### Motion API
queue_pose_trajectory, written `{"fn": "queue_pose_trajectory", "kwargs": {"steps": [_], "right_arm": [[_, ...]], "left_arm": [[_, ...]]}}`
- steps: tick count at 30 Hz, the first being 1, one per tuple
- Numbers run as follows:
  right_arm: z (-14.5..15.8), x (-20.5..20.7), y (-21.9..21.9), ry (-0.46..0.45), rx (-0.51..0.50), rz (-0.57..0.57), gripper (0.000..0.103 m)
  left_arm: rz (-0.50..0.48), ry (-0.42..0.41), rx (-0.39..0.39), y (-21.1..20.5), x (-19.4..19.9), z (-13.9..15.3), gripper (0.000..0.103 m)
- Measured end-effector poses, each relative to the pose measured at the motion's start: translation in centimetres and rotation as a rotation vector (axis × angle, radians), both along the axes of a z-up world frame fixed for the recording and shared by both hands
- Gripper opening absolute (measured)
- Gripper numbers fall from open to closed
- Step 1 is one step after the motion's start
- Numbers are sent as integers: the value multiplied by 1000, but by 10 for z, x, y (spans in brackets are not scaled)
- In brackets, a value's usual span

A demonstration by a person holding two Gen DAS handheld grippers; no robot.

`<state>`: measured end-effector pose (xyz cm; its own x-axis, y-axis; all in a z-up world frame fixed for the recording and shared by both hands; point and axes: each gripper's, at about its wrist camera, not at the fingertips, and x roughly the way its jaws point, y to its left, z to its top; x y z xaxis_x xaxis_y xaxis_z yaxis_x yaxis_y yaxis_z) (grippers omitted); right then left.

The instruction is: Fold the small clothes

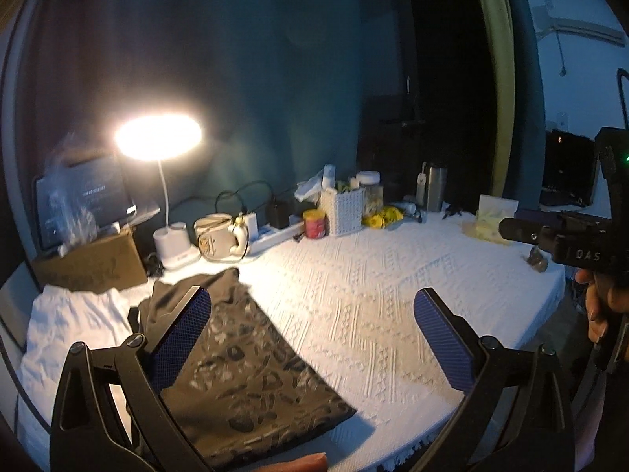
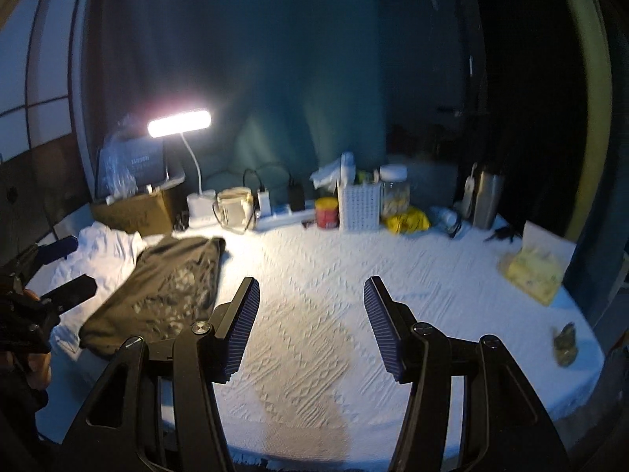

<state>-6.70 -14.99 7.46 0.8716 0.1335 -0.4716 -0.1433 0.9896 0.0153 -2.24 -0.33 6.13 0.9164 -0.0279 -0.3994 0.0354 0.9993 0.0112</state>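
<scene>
1. Dark garment [image 1: 243, 362]: a soft, olive-brown folded cloth with a pale printed pattern, lying flat as a long rectangle below the left gripper [image 1: 312, 338], partly under its left finger.
2. The left gripper's jaws stand wide apart, empty; the ribbed blue pads [image 1: 442, 338] touch nothing.
3. The right gripper [image 2: 310, 326] is parted too, nothing between its jaws; the garment lies to its left.
4. A crumpled white cloth [image 1: 74, 314] sits left of the garment.
5. A white textured bedspread [image 1: 373, 306] covers the surface; beyond the grippers a lit lamp [image 1: 159, 137] glows against a dim teal wall.
</scene>
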Motion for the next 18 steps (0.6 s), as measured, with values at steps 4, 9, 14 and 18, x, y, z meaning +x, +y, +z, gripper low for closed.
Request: {"fn": "queue_pose_trajectory", "kwargs": {"steps": [4, 9, 14, 18], "right_arm": [[21, -14, -3, -62, -14, -12, 59], [40, -28, -4, -118, -35, -37, 59], [57, -40, -6, -171, -42, -56, 59], [68, -50, -5, -208, -37, -70, 82]], "left_arm": [[-9, -65, -15, 0, -5, 19, 102], [11, -117, -29, 4, -8, 42, 102], [29, -160, -79, 17, -15, 61, 102], [15, -208, -74, 22, -27, 73, 102]]}}
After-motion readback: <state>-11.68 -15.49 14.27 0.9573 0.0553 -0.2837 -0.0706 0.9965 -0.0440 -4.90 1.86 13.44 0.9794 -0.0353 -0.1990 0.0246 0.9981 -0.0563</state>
